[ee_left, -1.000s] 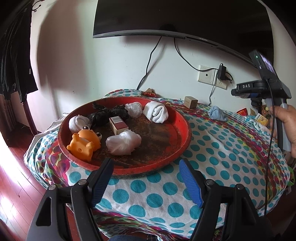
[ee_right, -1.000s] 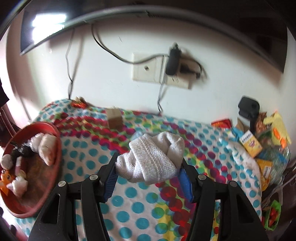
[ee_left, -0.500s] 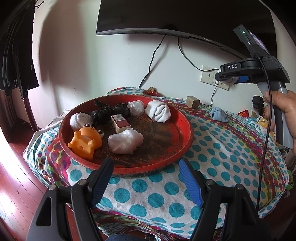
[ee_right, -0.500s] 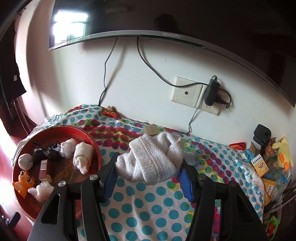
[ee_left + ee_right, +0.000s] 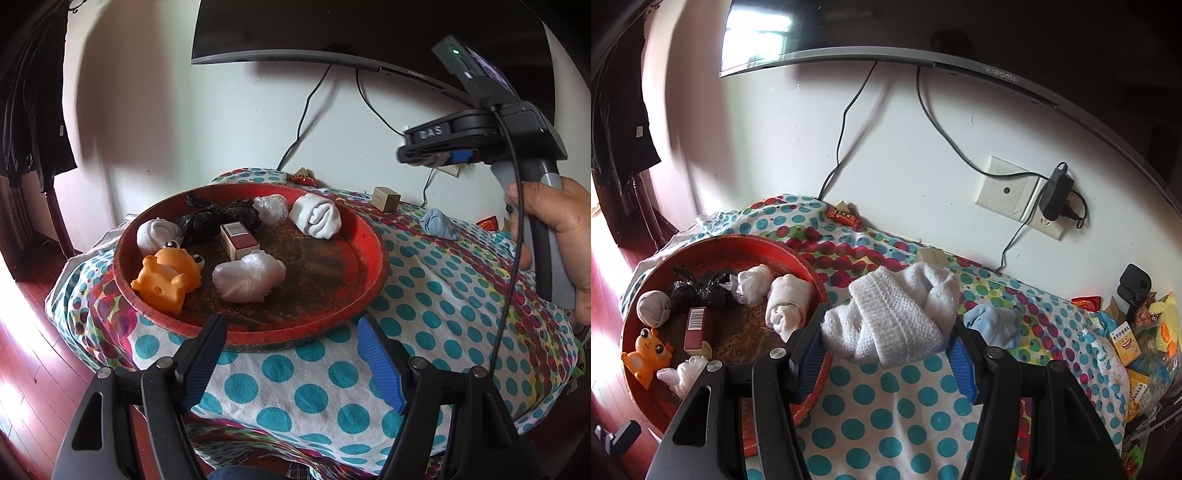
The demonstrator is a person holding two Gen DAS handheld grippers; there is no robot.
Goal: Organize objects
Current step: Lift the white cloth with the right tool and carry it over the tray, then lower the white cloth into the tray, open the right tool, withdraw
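A round red tray (image 5: 373,236) sits on the dotted tablecloth and also shows in the right wrist view (image 5: 809,271). It holds an orange toy (image 5: 166,275), a small box (image 5: 239,240), a rolled white sock (image 5: 316,216), plastic-wrapped bundles and a black bag. My left gripper (image 5: 291,363) is open and empty, just in front of the tray's near rim. My right gripper (image 5: 886,354) is shut on a rolled white sock (image 5: 890,319) and holds it in the air to the right of the tray. A blue sock (image 5: 993,323) and a small wooden block (image 5: 386,198) lie on the cloth.
A wall with a TV, cables and a socket (image 5: 1019,195) stands behind the table. Snack packets and a yellow toy (image 5: 1145,332) crowd the far right edge. A red wrapper (image 5: 844,216) lies at the back. Wooden floor lies to the left.
My right gripper has risen and swung left toward the tray with the white sock in it. The left gripper has hardly moved.
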